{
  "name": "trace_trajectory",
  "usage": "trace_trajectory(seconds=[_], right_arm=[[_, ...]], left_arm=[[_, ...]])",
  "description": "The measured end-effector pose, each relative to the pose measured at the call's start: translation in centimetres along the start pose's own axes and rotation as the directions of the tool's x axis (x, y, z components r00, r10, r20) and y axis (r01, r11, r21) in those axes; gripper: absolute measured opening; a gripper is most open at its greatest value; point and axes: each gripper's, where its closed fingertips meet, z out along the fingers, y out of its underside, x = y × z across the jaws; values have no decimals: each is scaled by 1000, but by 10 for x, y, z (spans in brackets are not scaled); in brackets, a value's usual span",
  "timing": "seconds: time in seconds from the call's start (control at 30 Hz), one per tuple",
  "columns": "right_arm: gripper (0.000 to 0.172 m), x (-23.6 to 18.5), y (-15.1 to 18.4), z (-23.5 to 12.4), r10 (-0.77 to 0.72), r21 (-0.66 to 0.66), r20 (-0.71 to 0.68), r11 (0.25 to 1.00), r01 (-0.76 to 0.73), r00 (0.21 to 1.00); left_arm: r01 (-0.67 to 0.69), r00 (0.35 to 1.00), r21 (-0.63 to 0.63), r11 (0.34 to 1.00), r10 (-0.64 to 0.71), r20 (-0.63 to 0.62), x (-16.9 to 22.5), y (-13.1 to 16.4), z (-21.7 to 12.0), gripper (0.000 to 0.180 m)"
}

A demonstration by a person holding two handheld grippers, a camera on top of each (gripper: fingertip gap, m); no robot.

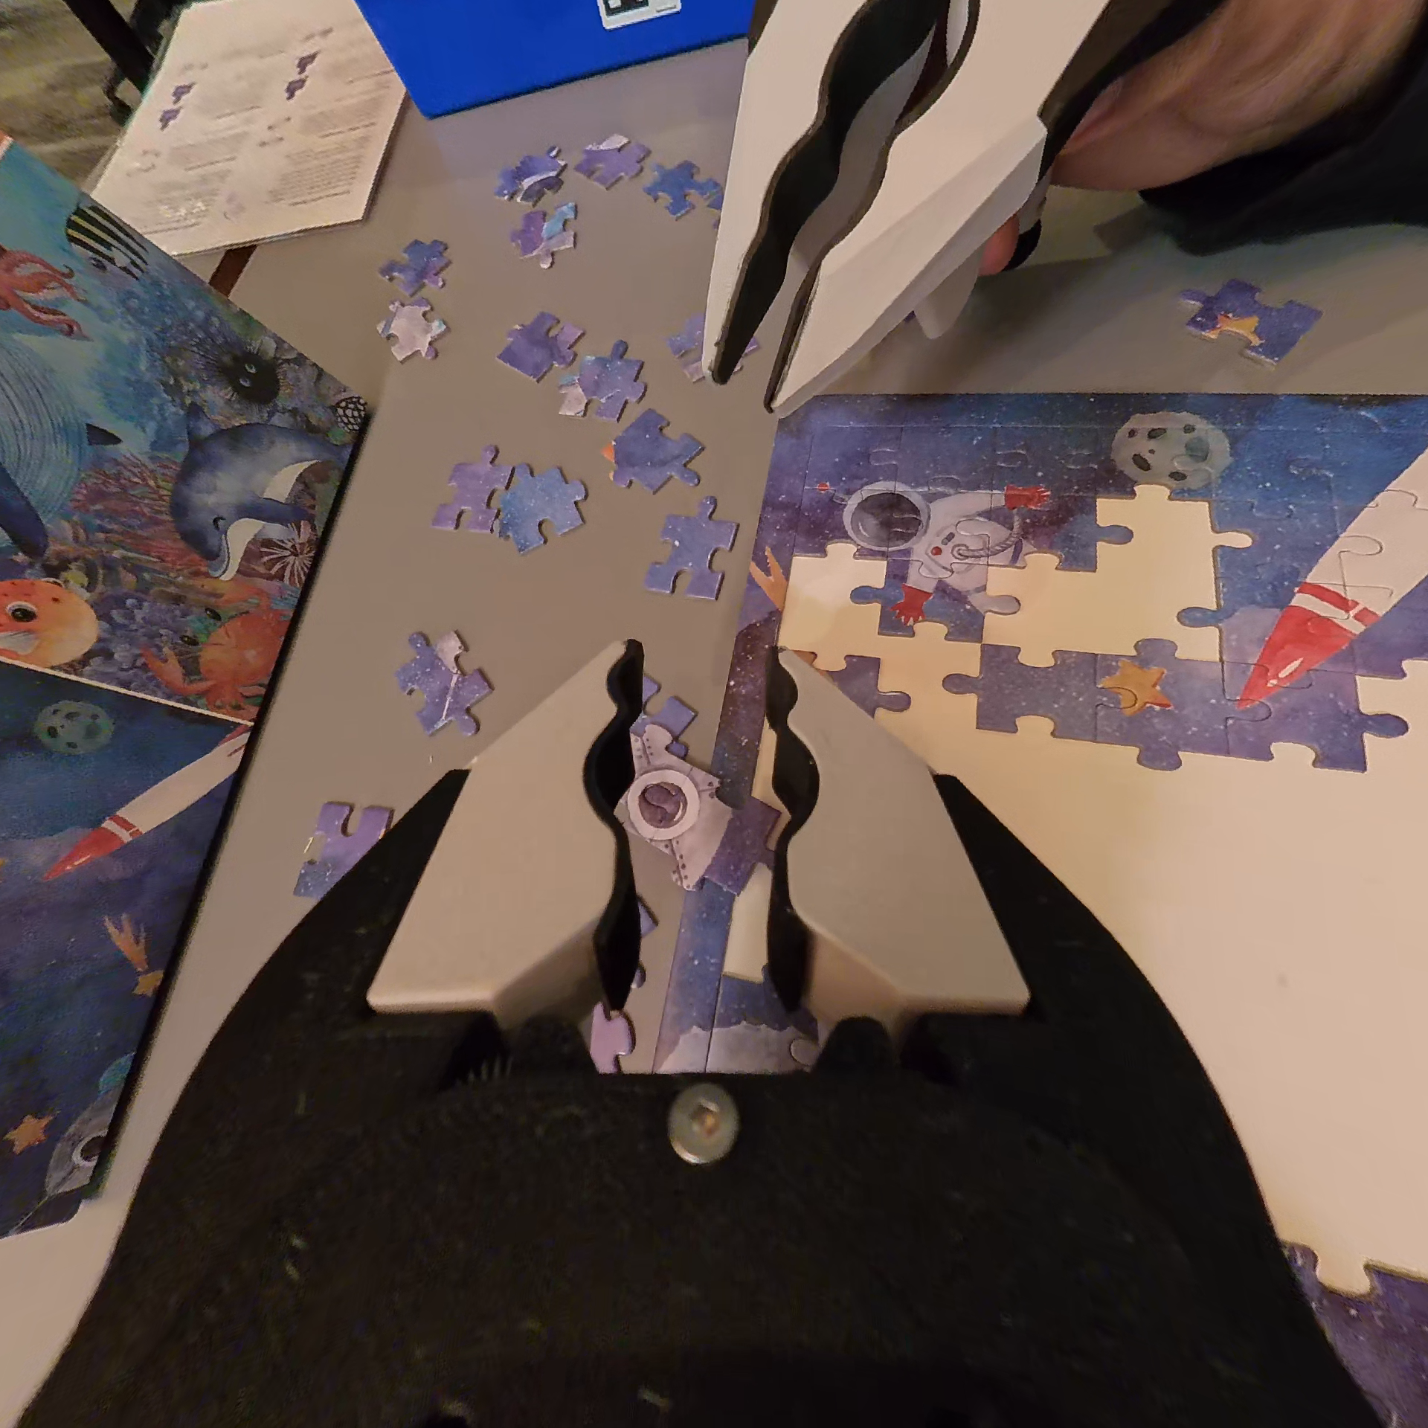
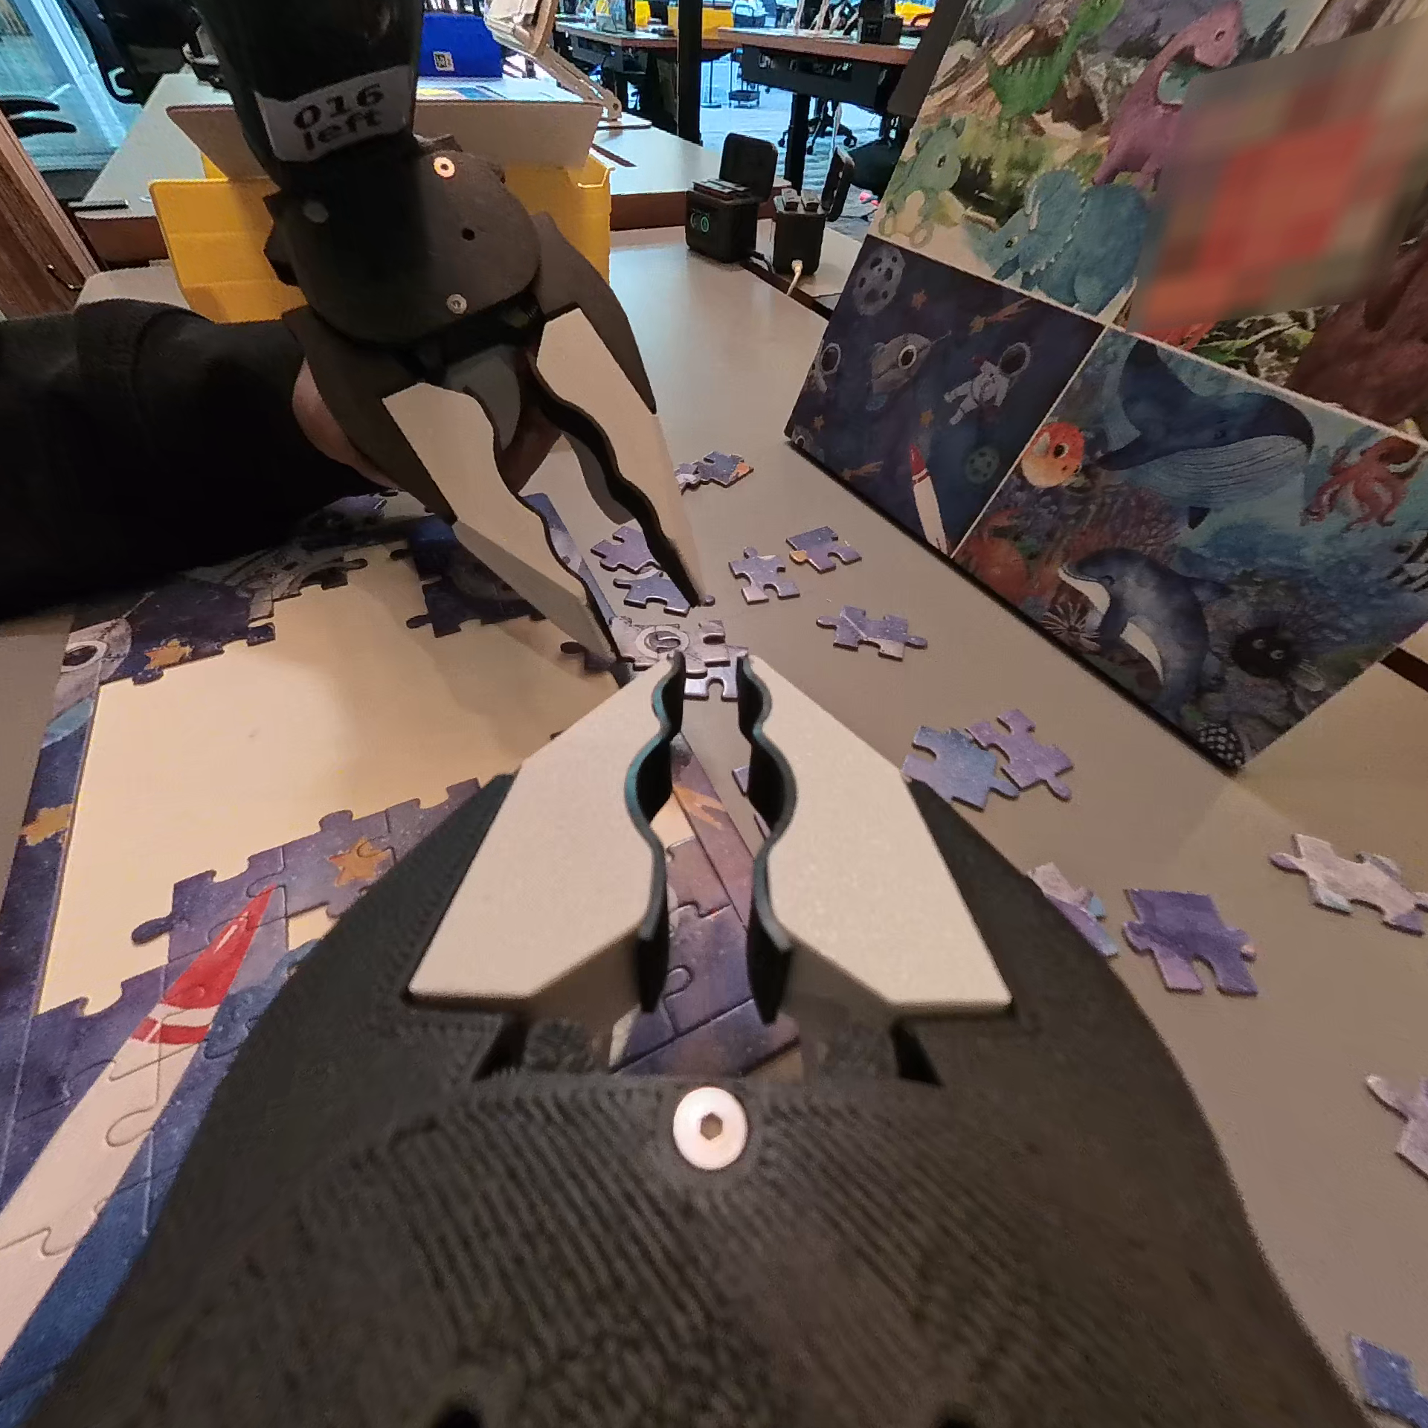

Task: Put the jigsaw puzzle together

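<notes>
My left gripper is open and hovers over a grey puzzle piece with a round porthole. The piece lies flat by the left border of the space puzzle board, and part of it runs under my left finger. The pads do not press on it. In the right wrist view the left gripper stands just over this piece. My right gripper is open by a narrow gap and holds nothing. In the left wrist view it hangs above the board's far left corner. The board is partly filled.
Several loose purple pieces are scattered on the grey table left of the board. A picture box with sea and space scenes stands beyond them; it also shows in the right wrist view. A paper sheet and a blue bin lie farther back. Spacing between my two grippers at the tips: around 6 centimeters.
</notes>
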Motion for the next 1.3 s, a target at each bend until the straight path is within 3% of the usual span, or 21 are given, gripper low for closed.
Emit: trace_trajectory(seconds=[1.3], right_arm=[[11,-2,0,0,-19,-6,-2,1000,19,1000]], left_arm=[[4,1000,9,1000,-4,6,-2,-1,0,31]])
